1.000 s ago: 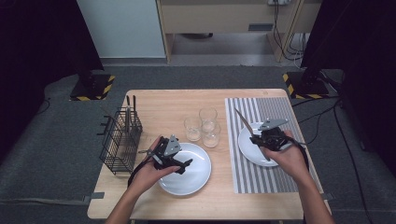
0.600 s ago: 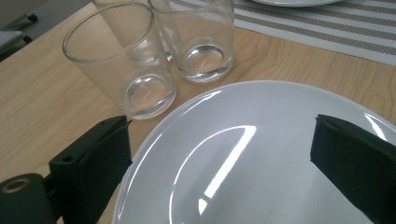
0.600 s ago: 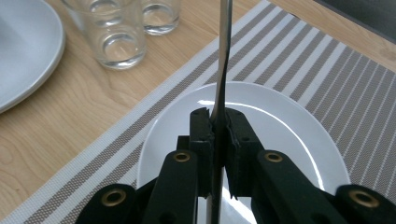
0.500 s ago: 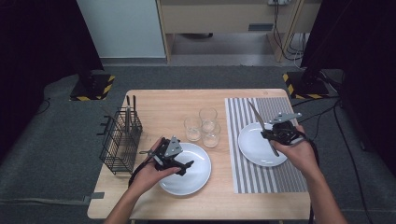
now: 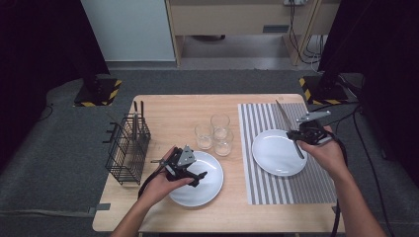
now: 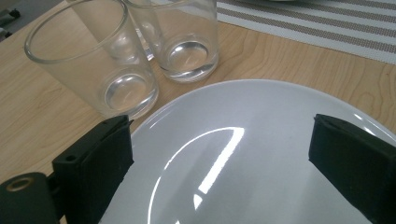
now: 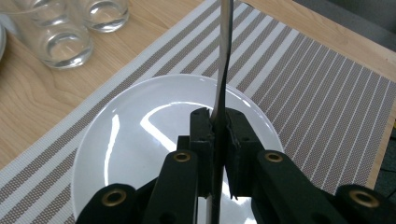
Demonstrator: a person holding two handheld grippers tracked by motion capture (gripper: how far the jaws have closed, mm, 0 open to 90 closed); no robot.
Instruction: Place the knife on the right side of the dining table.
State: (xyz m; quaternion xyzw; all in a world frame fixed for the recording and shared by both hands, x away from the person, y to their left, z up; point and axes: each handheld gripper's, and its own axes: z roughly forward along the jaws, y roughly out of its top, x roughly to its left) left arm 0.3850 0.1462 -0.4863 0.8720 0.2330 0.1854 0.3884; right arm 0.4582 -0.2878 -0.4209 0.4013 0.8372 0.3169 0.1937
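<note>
Knife (image 5: 290,129) carried in the right tongs (image 5: 296,136) above the striped placemat (image 5: 321,177)

The knife is pinched edge-on between the pads of the right tongs, as is seen in the right gripper view (image 7: 217,116), with the blade running up and away over the right-hand plate (image 5: 274,155); it is held clear of the plate and of the bench (image 5: 163,108). The left tongs (image 5: 190,175) are spread with nothing between them and are held low over the near plate (image 6: 261,154), just beside the three glasses (image 5: 217,133). The grip should be kept firm, since the pinch appears to sit near one end and the long blade can swing about it. The knife should probably be set down on the bare stripes to the right of the plate, parallel to the mat's edge, and lowered flat before the tongs are released, so that the rim is not struck.
</note>
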